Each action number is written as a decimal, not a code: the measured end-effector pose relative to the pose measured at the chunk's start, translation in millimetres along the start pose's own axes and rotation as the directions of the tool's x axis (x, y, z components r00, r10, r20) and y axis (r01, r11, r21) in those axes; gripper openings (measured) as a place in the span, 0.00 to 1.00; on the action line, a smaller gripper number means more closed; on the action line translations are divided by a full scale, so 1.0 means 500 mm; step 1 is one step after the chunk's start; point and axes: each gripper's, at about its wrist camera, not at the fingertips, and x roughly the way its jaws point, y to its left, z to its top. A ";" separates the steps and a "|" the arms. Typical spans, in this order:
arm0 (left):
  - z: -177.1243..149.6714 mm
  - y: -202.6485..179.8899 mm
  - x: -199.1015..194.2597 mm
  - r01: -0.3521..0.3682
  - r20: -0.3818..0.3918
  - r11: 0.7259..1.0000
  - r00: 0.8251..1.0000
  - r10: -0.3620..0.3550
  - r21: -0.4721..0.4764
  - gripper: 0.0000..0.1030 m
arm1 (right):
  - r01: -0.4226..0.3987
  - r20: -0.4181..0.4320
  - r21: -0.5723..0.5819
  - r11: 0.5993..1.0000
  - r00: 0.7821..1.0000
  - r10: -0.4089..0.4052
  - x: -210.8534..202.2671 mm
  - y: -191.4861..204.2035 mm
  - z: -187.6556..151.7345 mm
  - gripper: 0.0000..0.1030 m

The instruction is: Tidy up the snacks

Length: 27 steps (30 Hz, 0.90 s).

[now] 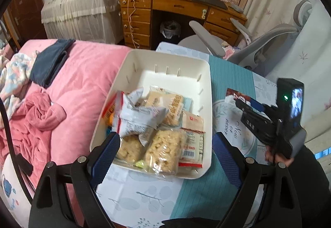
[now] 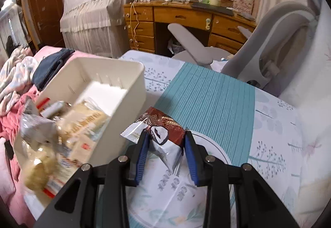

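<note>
A white bin (image 1: 132, 66) on the table holds several snack packets: rice-crisp bars (image 1: 165, 149), a grey-white pouch (image 1: 140, 118) and a red-white packet (image 1: 192, 145). My left gripper (image 1: 165, 151) hovers over the bin's near end, open, nothing between its blue pads. My right gripper (image 2: 166, 143) is shut on a dark-red and white snack packet (image 2: 163, 130), lifted off the table just right of the bin (image 2: 128, 91). In the left wrist view that right gripper (image 1: 238, 99) shows at the right with the packet (image 1: 231, 93) at its tips.
A teal striped runner (image 2: 206, 99) crosses the floral tablecloth (image 2: 279, 124). A pink bed (image 1: 82, 83) with clothes lies left of the table. A grey office chair (image 2: 279, 41) and a wooden desk (image 2: 182, 15) stand behind.
</note>
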 end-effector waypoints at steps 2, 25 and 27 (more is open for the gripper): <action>0.009 0.012 -0.007 0.012 0.019 1.000 1.000 -0.013 0.013 0.87 | 0.004 0.013 0.018 1.000 1.000 -0.005 -0.022 0.020 -0.002 0.34; 0.064 0.118 -0.042 0.164 0.083 0.957 0.979 -0.189 0.239 0.87 | 0.048 -0.008 0.334 0.941 0.999 -0.048 -0.091 0.222 -0.058 0.49; 0.059 0.107 -0.046 0.160 0.086 0.954 0.979 -0.187 0.253 0.87 | 0.059 -0.010 0.343 0.937 0.998 -0.059 -0.109 0.218 -0.073 0.56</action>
